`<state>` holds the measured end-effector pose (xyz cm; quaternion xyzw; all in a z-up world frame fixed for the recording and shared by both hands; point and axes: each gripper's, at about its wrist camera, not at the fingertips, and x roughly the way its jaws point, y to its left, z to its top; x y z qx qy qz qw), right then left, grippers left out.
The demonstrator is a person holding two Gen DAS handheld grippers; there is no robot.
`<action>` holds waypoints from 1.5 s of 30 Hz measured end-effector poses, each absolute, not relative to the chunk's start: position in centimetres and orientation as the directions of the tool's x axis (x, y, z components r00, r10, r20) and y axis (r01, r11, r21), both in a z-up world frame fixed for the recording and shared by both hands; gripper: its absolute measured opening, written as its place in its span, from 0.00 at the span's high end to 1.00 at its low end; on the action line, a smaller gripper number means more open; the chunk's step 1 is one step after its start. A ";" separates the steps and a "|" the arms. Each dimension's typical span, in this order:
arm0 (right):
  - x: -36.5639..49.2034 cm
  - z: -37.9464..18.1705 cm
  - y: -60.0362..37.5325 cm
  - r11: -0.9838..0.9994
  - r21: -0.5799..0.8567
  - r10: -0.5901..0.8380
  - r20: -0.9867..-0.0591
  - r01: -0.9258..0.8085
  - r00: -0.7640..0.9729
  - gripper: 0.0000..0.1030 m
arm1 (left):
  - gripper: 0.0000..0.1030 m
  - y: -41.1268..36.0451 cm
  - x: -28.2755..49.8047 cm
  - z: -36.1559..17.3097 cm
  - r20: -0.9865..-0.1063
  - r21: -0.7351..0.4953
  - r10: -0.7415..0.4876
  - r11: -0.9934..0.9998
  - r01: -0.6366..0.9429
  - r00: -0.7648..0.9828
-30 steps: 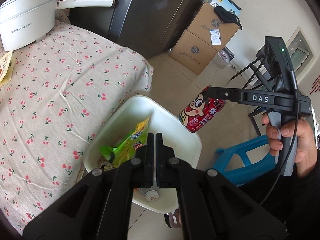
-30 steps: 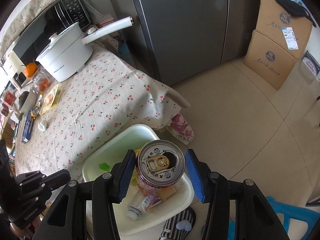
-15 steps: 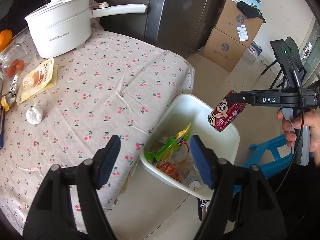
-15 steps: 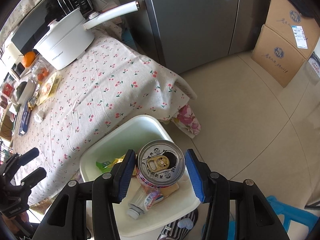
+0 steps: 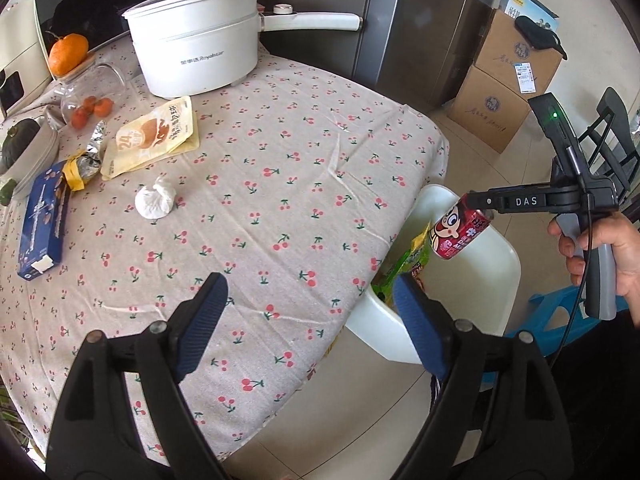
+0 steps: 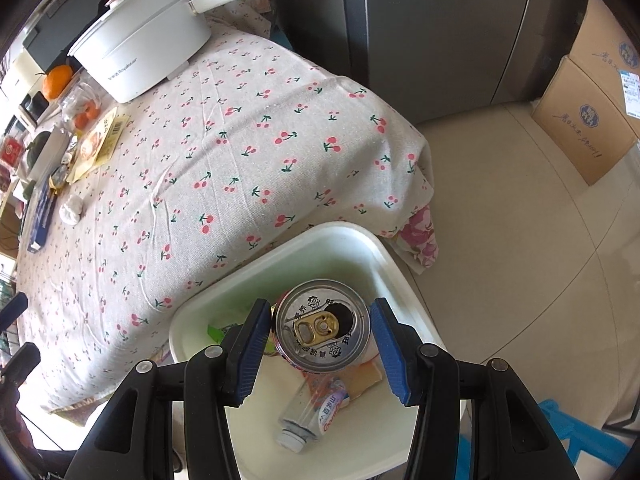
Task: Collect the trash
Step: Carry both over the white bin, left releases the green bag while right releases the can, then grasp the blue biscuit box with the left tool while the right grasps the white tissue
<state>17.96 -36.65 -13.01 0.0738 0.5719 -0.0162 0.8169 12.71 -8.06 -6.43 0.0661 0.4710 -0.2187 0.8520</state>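
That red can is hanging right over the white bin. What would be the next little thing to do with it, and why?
Probably open the right gripper and let the red can drop. It hangs above the white bin, which already holds a plastic bottle and wrappers, with nothing in between.

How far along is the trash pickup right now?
Done: a clear plastic bottle and wrappers lie in the white plastic bin. In hand: the right gripper holds a red drink can above it. Left: a crumpled white tissue on the table; the left gripper, empty, is opening.
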 end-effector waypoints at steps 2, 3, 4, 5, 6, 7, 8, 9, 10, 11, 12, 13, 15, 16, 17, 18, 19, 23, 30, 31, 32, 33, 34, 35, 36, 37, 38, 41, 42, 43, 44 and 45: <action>18.2 -12.8 -36.4 0.985 0.127 0.079 -0.932 0.116 0.354 0.48 | 0.16 -7.5 12.6 -6.3 -0.831 -0.080 -0.298 0.900 0.429 0.470; 18.4 -12.5 -36.3 0.984 0.138 0.089 -0.929 0.116 0.359 0.48 | 0.14 -7.2 12.6 -6.3 -0.830 -0.074 -0.292 0.902 0.425 0.476; 18.4 -12.3 -36.1 0.983 0.146 0.095 -0.926 0.115 0.365 0.46 | 0.12 -6.9 12.6 -6.2 -0.828 -0.070 -0.288 0.904 0.422 0.481; 18.4 -12.1 -36.0 0.982 0.151 0.099 -0.923 0.115 0.371 0.45 | 0.11 -6.6 12.6 -6.1 -0.826 -0.068 -0.286 0.906 0.417 0.485; 18.3 -11.9 -35.9 0.981 0.154 0.100 -0.921 0.114 0.377 0.44 | 0.10 -6.3 12.7 -6.1 -0.826 -0.069 -0.284 0.908 0.413 0.488; 18.3 -11.7 -35.8 0.981 0.157 0.103 -0.918 0.112 0.382 0.43 | 0.10 -5.9 12.7 -6.0 -0.825 -0.070 -0.283 0.910 0.408 0.489; 18.4 -11.5 -35.6 0.981 0.160 0.107 -0.916 0.109 0.386 0.42 | 0.10 -5.6 12.7 -5.9 -0.825 -0.071 -0.281 0.913 0.402 0.491; 18.2 -11.2 -35.5 0.981 0.162 0.109 -0.914 0.106 0.391 0.41 | 0.08 -5.3 12.7 -5.8 -0.824 -0.070 -0.276 0.916 0.395 0.495; 18.2 -11.0 -35.4 0.981 0.163 0.110 -0.912 0.103 0.395 0.39 | 0.07 -5.0 12.7 -5.7 -0.823 -0.070 -0.273 0.919 0.389 0.499; 18.1 -10.8 -35.2 0.982 0.162 0.109 -0.910 0.101 0.400 0.37 | 0.06 -4.7 12.7 -5.7 -0.821 -0.069 -0.270 0.922 0.382 0.503; 17.9 -10.6 -35.2 0.982 0.160 0.107 -0.908 0.098 0.405 0.35 | 0.06 -4.4 12.8 -5.6 -0.820 -0.068 -0.266 0.924 0.375 0.506; 17.8 -10.4 -35.0 0.983 0.157 0.105 -0.906 0.095 0.410 0.33 | 0.05 -4.1 12.8 -5.5 -0.820 -0.068 -0.263 0.927 0.369 0.509; 17.6 -9.9 -34.8 0.985 0.148 0.098 -0.901 0.089 0.422 0.31 | 0.04 -3.3 12.9 -5.3 -0.816 -0.067 -0.253 0.934 0.350 0.519; 17.5 -9.6 -34.6 0.987 0.139 0.090 -0.899 0.085 0.428 0.30 | 0.03 -2.9 13.0 -5.3 -0.815 -0.066 -0.248 0.938 0.340 0.524; 17.5 -9.3 -34.3 0.988 0.128 0.081 -0.896 0.081 0.436 0.29 | 0.03 -2.5 13.0 -5.2 -0.814 -0.066 -0.243 0.941 0.331 0.529; 17.5 -9.1 -34.1 0.990 0.118 0.073 -0.893 0.075 0.443 0.27 | 0.02 -2.0 13.1 -5.1 -0.813 -0.065 -0.236 0.945 0.320 0.533; 17.4 -8.8 -33.9 0.992 0.108 0.067 -0.890 0.067 0.451 0.25 | 0.01 -1.5 13.2 -5.1 -0.811 -0.064 -0.229 0.949 0.308 0.538; 17.6 -8.1 -32.5 0.996 0.084 0.056 -0.879 0.039 0.474 0.20 | 0.01 0.6 13.6 -5.1 -0.808 -0.059 -0.194 0.966 0.251 0.556; 18.8 -7.8 -28.6 0.999 0.046 0.049 -0.872 -0.018 0.487 0.19 | 0.01 5.1 14.6 -5.6 -0.809 -0.021 -0.085 0.993 0.116 0.581; 19.1 -7.7 -27.9 0.999 0.043 0.051 -0.872 -0.027 0.487 0.19 | 0.01 6.0 14.8 -5.6 -0.809 -0.022 -0.074 0.995 0.095 0.583; 19.4 -7.8 -27.2 0.998 0.042 0.055 -0.872 -0.036 0.487 0.19 | 0.01 6.8 15.0 -5.7 -0.810 -0.028 -0.067 0.997 0.076 0.583; 19.7 -7.8 -26.5 0.998 0.043 0.060 -0.872 -0.045 0.486 0.19 | 0.01 7.7 15.2 -5.8 -0.811 -0.038 -0.064 0.998 0.058 0.581; 20.0 -7.8 -25.8 0.998 0.044 0.065 -0.872 -0.054 0.485 0.18 | 0.01 8.6 15.4 -5.9 -0.813 -0.052 -0.068 0.998 0.045 0.578; 20.3 -7.8 -25.1 0.997 0.046 0.070 -0.872 -0.062 0.485 0.18 | 0.01 9.4 15.6 -6.1 -0.815 -0.063 -0.069 0.998 0.031 0.576; 20.6 -7.9 -24.3 0.996 0.047 0.075 -0.872 -0.070 0.485 0.18 | 0.01 10.3 15.7 -6.2 -0.816 -0.068 -0.060 0.998 0.008 0.575; 20.9 -7.9 -23.6 0.996 0.048 0.079 -0.871 -0.076 0.484 0.18 | 0.01 11.2 15.9 -6.4 -0.815 -0.071 -0.049 0.997 -0.015 0.577; 21.2 -8.0 -22.9 0.995 0.051 0.084 -0.871 -0.082 0.484 0.18 | 0.01 11.9 16.0 -6.6 -0.814 -0.074 -0.040 0.997 -0.036 0.579; 22.3 -8.3 -20.8 0.993 0.059 0.100 -0.872 -0.099 0.479 0.18 | 0.01 13.7 16.6 -7.4 -0.813 -0.055 0.006 0.995 -0.086 0.583; 22.7 -8.5 -20.2 0.993 0.062 0.104 -0.873 -0.104 0.477 0.18 | 0.01 14.2 16.9 -7.8 -0.813 -0.044 0.019 0.995 -0.093 0.582; 23.1 -8.7 -19.5 0.992 0.063 0.107 -0.873 -0.107 0.476 0.18 | 0.01 14.6 17.2 -8.1 -0.815 -0.037 0.027 0.995 -0.098 0.579; 23.5 -9.0 -18.9 0.992 0.064 0.109 -0.874 -0.111 0.473 0.18 | 0.01 15.0 17.5 -8.6 -0.817 -0.035 0.030 0.994 -0.102 0.575; 23.8 -9.2 -18.3 0.991 0.065 0.111 -0.876 -0.113 0.470 0.18 | 0.01 15.5 18.0 -9.0 -0.821 -0.039 0.028 0.994 -0.105 0.570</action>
